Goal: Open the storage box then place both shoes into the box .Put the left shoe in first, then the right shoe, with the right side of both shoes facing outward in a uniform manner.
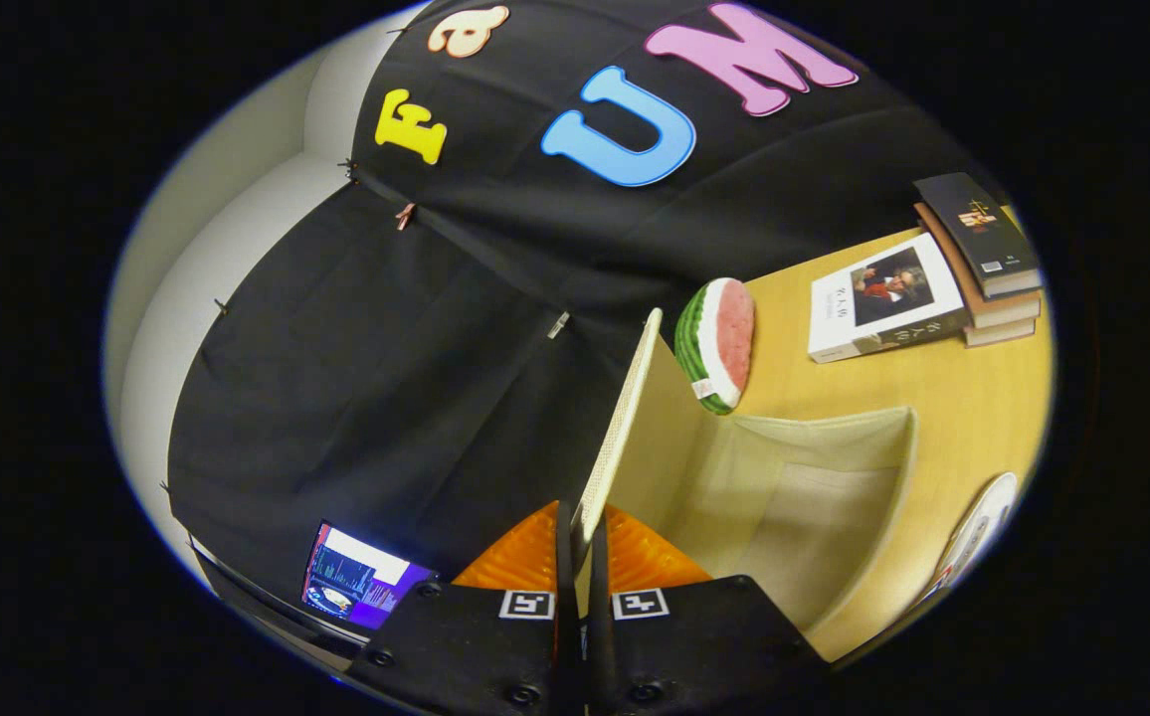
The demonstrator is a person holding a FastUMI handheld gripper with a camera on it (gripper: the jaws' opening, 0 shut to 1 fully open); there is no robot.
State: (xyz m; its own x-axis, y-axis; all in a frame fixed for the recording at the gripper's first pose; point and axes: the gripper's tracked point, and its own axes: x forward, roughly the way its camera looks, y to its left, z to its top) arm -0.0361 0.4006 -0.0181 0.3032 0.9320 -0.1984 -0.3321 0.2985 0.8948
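My gripper is shut on the lid of the beige storage box. The thin lid edge runs up from between my orange fingers, and the lid stands swung up on end. Beyond and beside the fingers the box lies open, and I can see its pale fabric inside with nothing in it. Part of a white shoe peeks in on the wooden table past the far side of the box.
A watermelon-slice toy leans by the box's back corner. A white book and a stack of books lie further off on the table. A lit screen glows low beside my fingers, under the black cloth wall.
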